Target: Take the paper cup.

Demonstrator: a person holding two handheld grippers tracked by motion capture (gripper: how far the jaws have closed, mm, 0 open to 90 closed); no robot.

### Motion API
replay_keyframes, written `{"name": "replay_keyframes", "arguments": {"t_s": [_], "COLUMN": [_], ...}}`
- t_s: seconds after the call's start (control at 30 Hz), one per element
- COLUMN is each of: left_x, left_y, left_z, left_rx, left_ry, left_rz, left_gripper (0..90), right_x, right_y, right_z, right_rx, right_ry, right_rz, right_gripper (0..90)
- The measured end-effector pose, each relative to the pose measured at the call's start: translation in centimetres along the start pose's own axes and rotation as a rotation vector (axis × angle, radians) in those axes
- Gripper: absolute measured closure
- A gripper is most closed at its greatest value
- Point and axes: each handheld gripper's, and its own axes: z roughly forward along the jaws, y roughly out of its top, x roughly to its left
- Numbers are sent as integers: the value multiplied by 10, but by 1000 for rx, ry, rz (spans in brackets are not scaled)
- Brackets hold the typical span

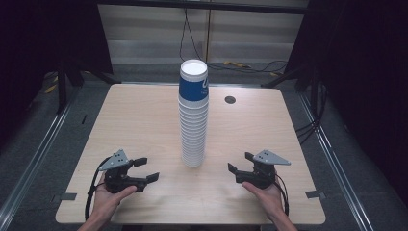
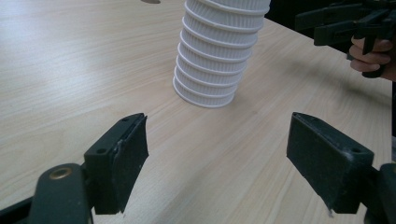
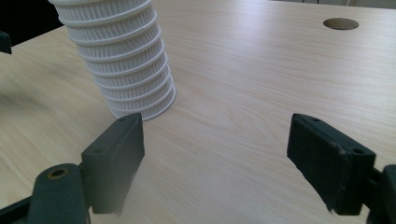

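— Claws first: what've you got?
— Left claw (image 1: 146, 169) and right claw (image 1: 239, 162) both spread, gripping nothing, low over my desk (image 1: 144, 115).
— And the cup stack (image 1: 194, 115)?
— Between the claws, slightly ahead, apart from both; upright, long axis vertical, mouth up.

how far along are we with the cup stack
Nothing looks done: the cup stack stands whole and upside down at the middle of the table. Nothing is in hand; the left gripper and right gripper flank it, open and empty. All the handling of the cups is left.
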Motion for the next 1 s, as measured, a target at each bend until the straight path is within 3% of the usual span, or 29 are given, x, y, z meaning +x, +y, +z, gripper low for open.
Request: {"name": "replay_keyframes", "arguments": {"t_s": [0.1, 0.4, 0.47, 0.83, 1.0], "left_x": [2, 6, 6, 3, 3], "left_y": [1, 2, 2, 2, 1], "left_z": [2, 4, 5, 5, 3], "left_rx": [2, 14, 17, 22, 16], "left_ry": [1, 5, 8, -16, -12], "left_rz": [-5, -3, -2, 1, 3], "left_gripper": [202, 192, 191, 200, 200], "right_x": [-1, 1, 4, 11, 18], "right_y": [1, 13, 19, 43, 61], "right_z": [2, 4, 4, 1, 1], "right_rx": [18, -2, -3, -14, -23], "right_ry": [18, 74, 88, 150, 192], "right_rz": [-1, 10, -13, -29, -62], "right_gripper": [221, 258, 258, 230, 205]}}
